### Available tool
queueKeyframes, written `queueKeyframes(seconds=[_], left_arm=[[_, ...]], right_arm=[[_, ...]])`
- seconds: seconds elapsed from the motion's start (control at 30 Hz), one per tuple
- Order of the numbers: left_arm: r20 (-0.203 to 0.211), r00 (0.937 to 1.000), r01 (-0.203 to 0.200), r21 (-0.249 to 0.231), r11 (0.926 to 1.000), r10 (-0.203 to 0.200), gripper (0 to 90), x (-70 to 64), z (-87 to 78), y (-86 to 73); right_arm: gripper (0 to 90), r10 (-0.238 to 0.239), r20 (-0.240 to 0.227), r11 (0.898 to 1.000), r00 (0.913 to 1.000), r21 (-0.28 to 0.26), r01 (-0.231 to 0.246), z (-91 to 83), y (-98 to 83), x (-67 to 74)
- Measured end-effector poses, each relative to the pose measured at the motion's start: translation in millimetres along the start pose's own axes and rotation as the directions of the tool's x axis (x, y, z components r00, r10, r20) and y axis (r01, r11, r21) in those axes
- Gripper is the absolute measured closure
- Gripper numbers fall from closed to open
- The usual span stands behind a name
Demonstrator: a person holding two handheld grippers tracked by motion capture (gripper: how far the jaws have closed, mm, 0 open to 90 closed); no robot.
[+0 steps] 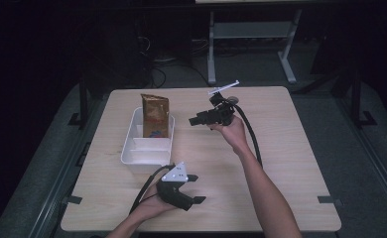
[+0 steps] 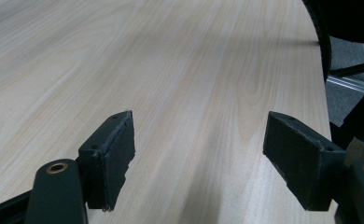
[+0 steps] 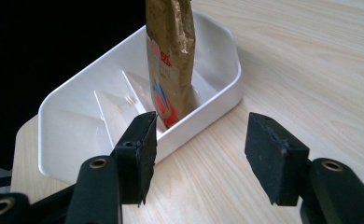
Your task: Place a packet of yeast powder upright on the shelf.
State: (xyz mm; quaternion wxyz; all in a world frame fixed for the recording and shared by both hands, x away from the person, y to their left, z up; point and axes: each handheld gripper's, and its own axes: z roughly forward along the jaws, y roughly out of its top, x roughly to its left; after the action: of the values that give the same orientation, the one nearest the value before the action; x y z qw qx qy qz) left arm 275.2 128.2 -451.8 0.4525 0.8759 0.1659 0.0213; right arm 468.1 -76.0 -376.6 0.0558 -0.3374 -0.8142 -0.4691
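Observation:
A gold-brown snack bag stands upright in the far compartment of a white divided tray on the left half of the wooden table. My right gripper is held to the right of the tray, pointing at it, open with nothing between its jaws. Along those jaws I see the bag leaning against the tray's near wall, a short way ahead of the pads. My left gripper rests near the front edge, open, with bare wood between its pads.
The tray's two nearer compartments hold nothing. The right gripper's black cable trails along the forearm across the table's middle. A metal desk frame stands on the floor beyond the far edge. The table's right edge lies ahead of the left jaws.

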Motion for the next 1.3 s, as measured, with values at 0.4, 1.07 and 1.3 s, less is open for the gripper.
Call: queueKeyframes(seconds=[0.4,1.07,1.3], left_arm=[[0.002,0.9999,0.015,-0.003,0.9999,-0.015,23.6,1.3,0.7,0.0],[-0.011,0.9994,0.034,-0.009,0.9994,-0.034,22.8,3.4,0.0,-0.7],[0.003,0.9988,0.048,-0.027,0.9985,-0.048,22.8,3.2,-0.2,1.0]], right_arm=[[41.9,0.007,-0.002,1.000,1.0000,-0.019,-0.007,-19.6,-18.2,-2.7],[37.9,0.032,0.009,0.999,0.9994,-0.031,-0.032,-58.5,-53.4,-7.1],[37.4,0.040,0.014,0.998,0.9991,-0.041,-0.039,-69.5,-64.6,-8.7]])
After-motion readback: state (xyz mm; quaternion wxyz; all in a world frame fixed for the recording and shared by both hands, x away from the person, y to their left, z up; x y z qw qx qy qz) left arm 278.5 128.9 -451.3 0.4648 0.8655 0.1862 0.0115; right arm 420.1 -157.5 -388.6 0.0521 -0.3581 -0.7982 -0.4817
